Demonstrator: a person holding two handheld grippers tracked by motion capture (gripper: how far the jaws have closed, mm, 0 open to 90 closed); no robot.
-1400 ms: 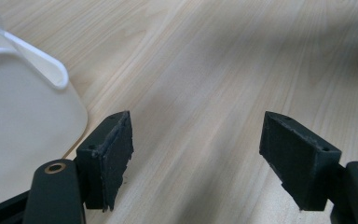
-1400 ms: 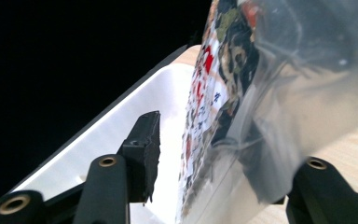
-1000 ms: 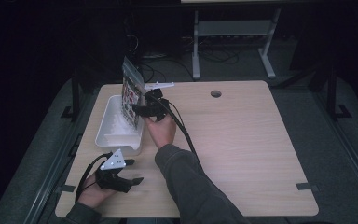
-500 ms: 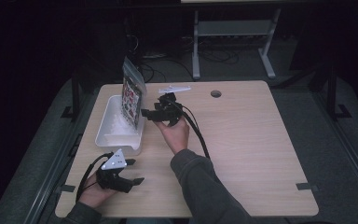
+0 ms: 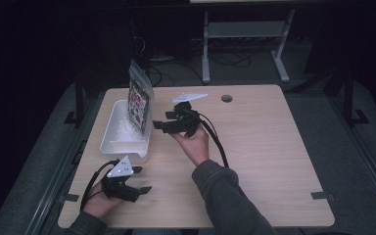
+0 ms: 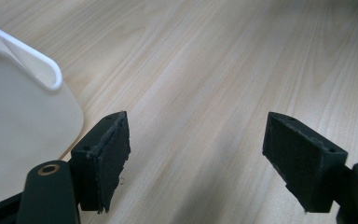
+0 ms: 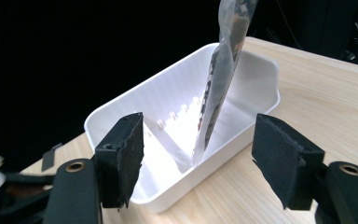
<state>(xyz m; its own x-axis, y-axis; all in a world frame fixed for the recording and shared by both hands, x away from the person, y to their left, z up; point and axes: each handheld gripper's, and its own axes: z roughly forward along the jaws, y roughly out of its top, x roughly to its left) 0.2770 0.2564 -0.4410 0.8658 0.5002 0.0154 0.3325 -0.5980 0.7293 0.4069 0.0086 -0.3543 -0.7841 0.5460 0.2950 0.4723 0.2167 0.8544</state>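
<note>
While the clear printed bag (image 5: 139,100) is seen standing on edge inside the white bin (image 5: 112,139) at the desk's (image 5: 264,147) left, placement is judged done. The right claw (image 5: 164,125) is held wide just beside it, empty; the left claw (image 5: 139,181) is spread wide, empty, near the bin's front corner.

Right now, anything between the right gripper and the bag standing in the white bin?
Nothing: open air over bare table. In the right gripper view the open right gripper faces the bag leaning in the white bin, with the bin's near wall below.
</note>
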